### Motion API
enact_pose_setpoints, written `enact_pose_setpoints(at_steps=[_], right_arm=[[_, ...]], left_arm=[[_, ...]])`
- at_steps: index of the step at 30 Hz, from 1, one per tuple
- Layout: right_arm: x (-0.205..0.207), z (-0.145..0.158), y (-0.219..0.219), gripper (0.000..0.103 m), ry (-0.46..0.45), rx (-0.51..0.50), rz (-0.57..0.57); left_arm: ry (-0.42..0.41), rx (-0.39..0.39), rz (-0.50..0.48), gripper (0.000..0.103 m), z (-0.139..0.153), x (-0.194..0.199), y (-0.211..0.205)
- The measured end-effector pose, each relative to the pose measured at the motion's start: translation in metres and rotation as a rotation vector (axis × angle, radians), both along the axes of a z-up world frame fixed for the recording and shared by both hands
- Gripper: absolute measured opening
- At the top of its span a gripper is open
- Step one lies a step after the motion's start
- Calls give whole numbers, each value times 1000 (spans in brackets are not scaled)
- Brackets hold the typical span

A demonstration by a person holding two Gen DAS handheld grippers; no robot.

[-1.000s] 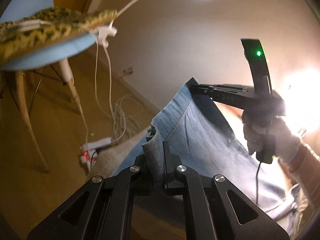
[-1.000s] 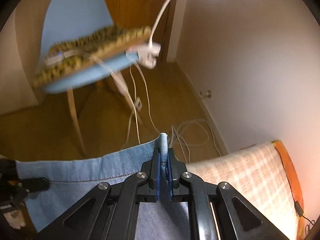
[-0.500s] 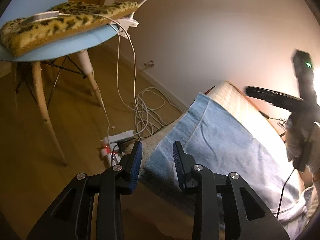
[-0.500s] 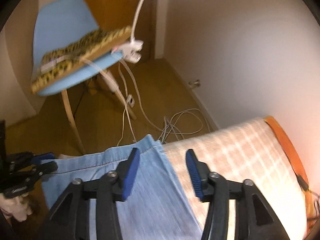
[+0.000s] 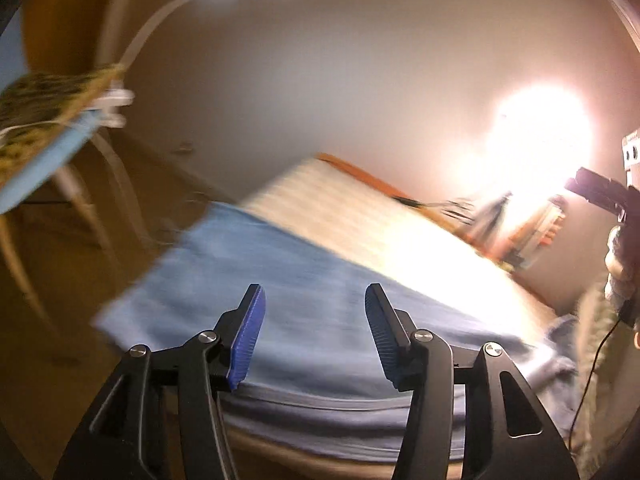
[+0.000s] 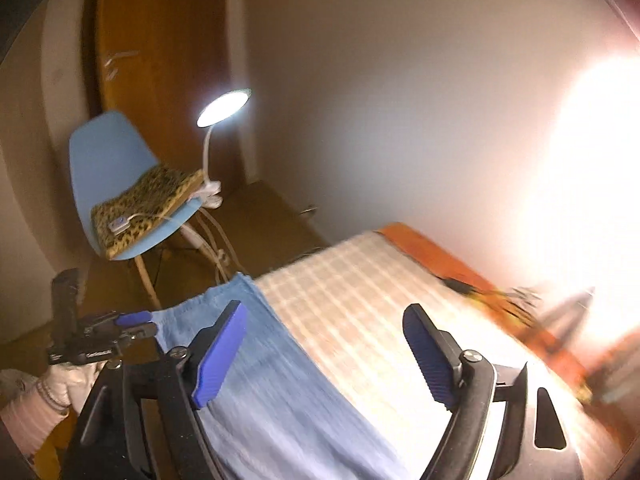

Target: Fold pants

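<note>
Light blue denim pants lie flat on the checked bedcover, one end reaching the bed's edge. My left gripper is open and empty, above the near part of the pants. My right gripper is open and empty, above the pants' long edge where it meets the bedcover. The left gripper also shows at the left in the right wrist view; the right gripper shows at the far right in the left wrist view. Both views are blurred by motion.
A blue chair with a leopard cushion and a clip-on lamp stands on the wooden floor beyond the bed. Cables lie under it. A bright light glares at the right by the wall.
Both grippers were shut on the pants' end a second ago. They opened, let the pants drop onto the bed, and have drawn back and swung right.
</note>
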State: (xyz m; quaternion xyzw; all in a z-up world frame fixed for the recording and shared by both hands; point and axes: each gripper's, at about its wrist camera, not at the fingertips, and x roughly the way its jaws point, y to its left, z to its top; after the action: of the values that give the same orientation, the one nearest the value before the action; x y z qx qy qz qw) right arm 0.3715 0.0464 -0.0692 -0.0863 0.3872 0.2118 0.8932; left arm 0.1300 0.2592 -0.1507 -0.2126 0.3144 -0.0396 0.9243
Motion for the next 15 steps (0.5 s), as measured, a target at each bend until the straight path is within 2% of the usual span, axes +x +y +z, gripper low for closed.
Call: enact_pose_setpoints(at_steps=[1, 4, 8, 11, 15], right_arm=[[-13, 10, -18, 85, -11, -11, -28], [-53, 35, -68, 86, -32, -48, -119], [-107, 52, -140, 86, -42, -59, -249], [-145, 53, -189, 86, -32, -46, -347], [-194, 39, -256, 86, -5, -39, -486]], left_arm=[[-1, -22, -47, 57, 4, 5, -17], [-11, -41, -142, 59, 15, 14, -59], [-11, -43, -270, 62, 25, 28, -121], [-3, -54, -368, 64, 33, 40, -172], [17, -75, -492, 67, 38, 59, -241]])
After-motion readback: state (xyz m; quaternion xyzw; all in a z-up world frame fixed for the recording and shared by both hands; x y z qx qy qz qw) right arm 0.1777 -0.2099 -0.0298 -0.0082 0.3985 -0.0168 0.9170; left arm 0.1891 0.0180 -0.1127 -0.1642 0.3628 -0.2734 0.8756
